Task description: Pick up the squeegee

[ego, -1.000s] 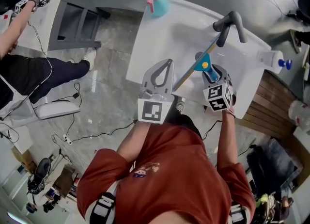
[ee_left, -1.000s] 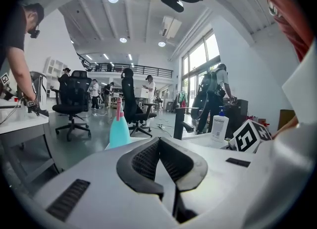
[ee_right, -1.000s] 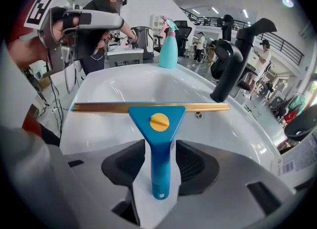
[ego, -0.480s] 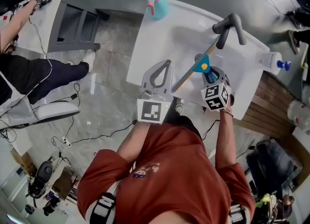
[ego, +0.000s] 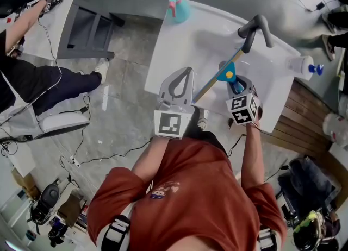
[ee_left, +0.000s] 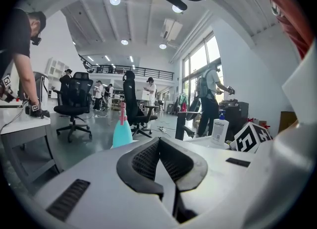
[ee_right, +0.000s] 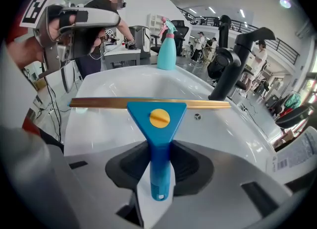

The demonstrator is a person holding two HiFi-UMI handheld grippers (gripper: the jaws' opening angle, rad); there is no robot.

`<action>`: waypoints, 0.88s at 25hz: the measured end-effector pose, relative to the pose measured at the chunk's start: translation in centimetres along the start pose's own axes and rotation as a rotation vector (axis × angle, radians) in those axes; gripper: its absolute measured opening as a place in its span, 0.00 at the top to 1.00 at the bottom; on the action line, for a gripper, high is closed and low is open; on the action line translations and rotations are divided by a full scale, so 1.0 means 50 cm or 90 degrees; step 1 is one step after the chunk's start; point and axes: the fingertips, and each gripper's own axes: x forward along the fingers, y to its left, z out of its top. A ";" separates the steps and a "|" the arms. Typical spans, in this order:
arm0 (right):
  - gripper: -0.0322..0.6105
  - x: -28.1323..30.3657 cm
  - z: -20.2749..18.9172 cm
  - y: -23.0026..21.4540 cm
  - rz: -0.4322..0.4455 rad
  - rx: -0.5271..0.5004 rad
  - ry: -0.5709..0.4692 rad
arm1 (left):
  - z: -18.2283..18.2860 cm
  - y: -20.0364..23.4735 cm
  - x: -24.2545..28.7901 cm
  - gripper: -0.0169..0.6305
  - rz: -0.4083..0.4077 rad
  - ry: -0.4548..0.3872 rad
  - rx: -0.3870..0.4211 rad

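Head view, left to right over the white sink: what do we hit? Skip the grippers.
teal spray bottle → blue squeegee → white pump bottle. Faucet left out: it overlaps the squeegee's blade end.

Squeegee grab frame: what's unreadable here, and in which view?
Head view: grip spot on the squeegee handle, hidden under the right claw, whose jaws are closing around that handle.
Right gripper view: pump bottle label, cut off by the picture edge, print too small.
Left gripper view: spray bottle base, behind the left claw.
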 end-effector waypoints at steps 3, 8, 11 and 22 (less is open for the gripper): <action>0.74 -0.020 0.003 0.006 -0.009 0.000 -0.002 | 0.015 -0.005 -0.018 0.95 0.001 -0.009 -0.001; 0.74 -0.063 -0.007 0.004 -0.032 0.010 -0.004 | 0.043 -0.029 -0.045 0.95 -0.008 -0.029 0.014; 0.74 -0.094 -0.012 0.001 -0.047 0.015 -0.009 | 0.064 -0.047 -0.061 0.95 -0.014 -0.042 0.020; 0.74 -0.216 -0.026 -0.007 -0.091 0.028 -0.042 | 0.145 -0.129 -0.117 0.95 -0.034 -0.089 0.052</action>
